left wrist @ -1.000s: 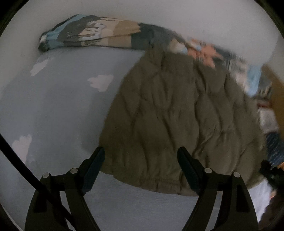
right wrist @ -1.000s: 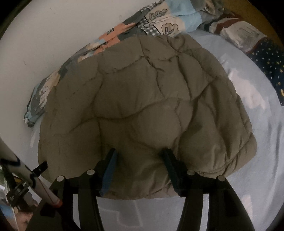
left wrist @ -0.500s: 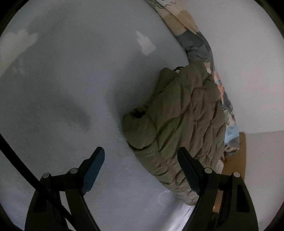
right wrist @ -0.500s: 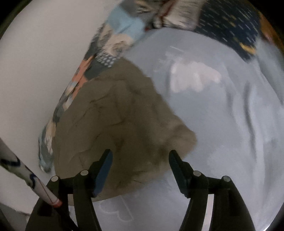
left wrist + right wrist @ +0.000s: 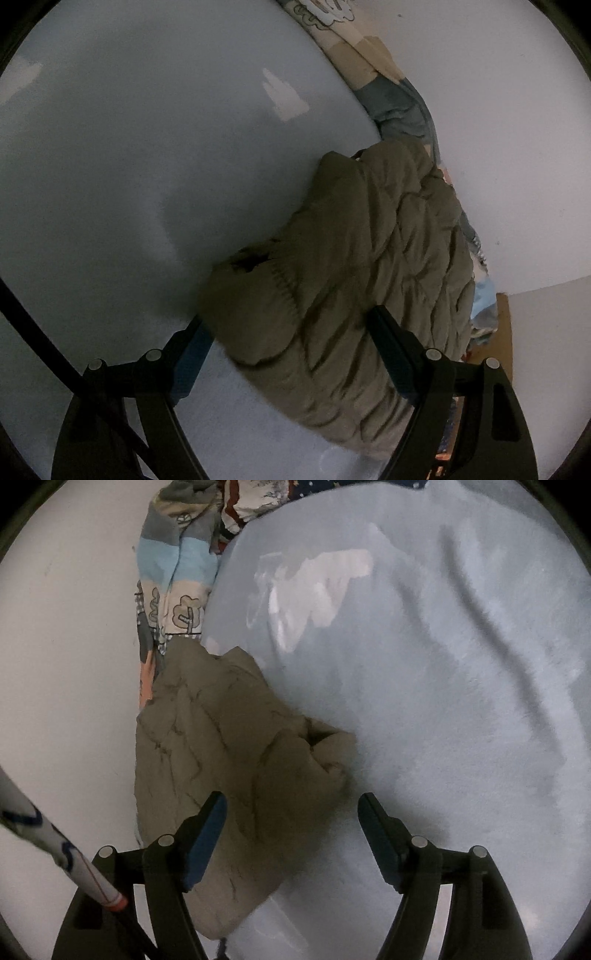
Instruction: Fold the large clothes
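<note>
Both views are dim, with flat, soft light and muted colour. The fisheye bends everything toward a black circular rim. On the bed sheet grey shadows run in streaks and pool beside the olive quilted jacket. The jacket's lower edge smears with motion blur in the left wrist view. Grain softens fine detail.

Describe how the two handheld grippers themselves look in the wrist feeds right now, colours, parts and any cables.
Both are matte black two-finger frames with round silver pivot bolts. The left gripper has blue pads on the inner faces of its fingers, and a black cable curves past its left side. The right gripper has the same blue-faced fingers; a white stick with blue markings and an orange-red band crosses beside it.
</note>
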A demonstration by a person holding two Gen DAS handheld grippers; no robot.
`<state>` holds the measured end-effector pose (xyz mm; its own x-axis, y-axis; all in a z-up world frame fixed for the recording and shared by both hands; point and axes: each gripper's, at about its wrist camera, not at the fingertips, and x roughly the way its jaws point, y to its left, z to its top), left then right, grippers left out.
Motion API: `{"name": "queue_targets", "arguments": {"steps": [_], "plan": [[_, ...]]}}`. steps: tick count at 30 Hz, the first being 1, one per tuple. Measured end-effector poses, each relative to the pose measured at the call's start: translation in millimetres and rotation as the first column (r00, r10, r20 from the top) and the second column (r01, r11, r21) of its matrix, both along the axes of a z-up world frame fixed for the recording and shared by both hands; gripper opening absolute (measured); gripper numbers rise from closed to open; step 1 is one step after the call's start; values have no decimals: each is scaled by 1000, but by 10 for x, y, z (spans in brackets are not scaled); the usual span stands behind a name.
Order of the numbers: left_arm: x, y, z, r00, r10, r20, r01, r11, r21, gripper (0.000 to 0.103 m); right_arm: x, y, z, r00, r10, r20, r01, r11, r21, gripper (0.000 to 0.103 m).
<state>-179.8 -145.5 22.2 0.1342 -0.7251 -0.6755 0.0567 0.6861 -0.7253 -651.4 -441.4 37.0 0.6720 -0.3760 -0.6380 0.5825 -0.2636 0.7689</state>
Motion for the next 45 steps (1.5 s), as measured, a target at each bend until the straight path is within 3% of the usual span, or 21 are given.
{"name": "queue_targets", "arguments": {"steps": [4, 6, 7, 8, 9, 12, 13, 15, 17, 20, 29, 35, 40, 43, 45], "plan": [[39, -89, -88, 1000, 19, -12, -20, 999, -38, 86, 113, -135, -149, 1000, -8, 4, 8, 1000, -5, 80], [29, -173, 11, 999, -7, 37, 8, 1000, -31, 82, 148, -203, -226, 1000, -8, 22, 9, 1000, -17, 80], [20, -204, 75, 997, -19, 68, 20, 1000, -13, 73, 178, -234, -228, 1000, -1, 19, 2, 1000, -26, 78], [-8, -274, 208, 990, -51, 132, 47, 998, 35, 67, 177, -233, -219, 1000, 6, 8, -5, 999, -34, 63], [-35, -316, 293, 982, -73, 172, 62, 996, 67, 65, 223, -250, -137, 999, 24, -33, -26, 997, -69, 47], [-176, -439, 604, 945, -131, 300, 91, 986, 143, 57, 428, -242, 202, 968, 95, -230, -138, 974, -179, 33], [-215, -446, 678, 936, -141, 323, 97, 984, 148, 54, 542, -202, 383, 941, 110, -320, -191, 953, -234, 32], [-301, -438, 860, 915, -162, 370, 118, 983, 140, 52, 673, -120, 601, 904, 112, -413, -247, 924, -291, 30], [-372, -397, 1011, 898, -185, 400, 141, 981, 137, 51, 725, -32, 742, 890, 112, -442, -278, 902, -331, 29], [-461, -238, 1141, 891, -195, 411, 157, 980, 124, 51, 759, 125, 993, 874, 117, -472, -323, 865, -385, 29], [-835, 567, 1379, 890, -221, 400, 190, 975, 116, 51, 496, 643, 1379, 895, 196, -401, -365, 837, -407, 29], [-1250, 1151, 1258, 901, -247, 356, 207, 967, 146, 51, 41, 1170, 1364, 907, 239, -347, -362, 865, -348, 29], [-1239, 1345, 850, 954, -230, 191, 199, 966, 167, 57, -334, 1374, 925, 923, 241, -301, -307, 931, -197, 34], [-1112, 1536, 708, 983, -169, 68, 165, 985, 59, 59, -462, 1263, 526, 937, 259, -234, -272, 962, -25, 50], [-1051, 1711, 656, 992, -125, -3, 125, 992, -26, 59, -628, 1250, 418, 964, 217, -151, -216, 976, 25, 62]]}}
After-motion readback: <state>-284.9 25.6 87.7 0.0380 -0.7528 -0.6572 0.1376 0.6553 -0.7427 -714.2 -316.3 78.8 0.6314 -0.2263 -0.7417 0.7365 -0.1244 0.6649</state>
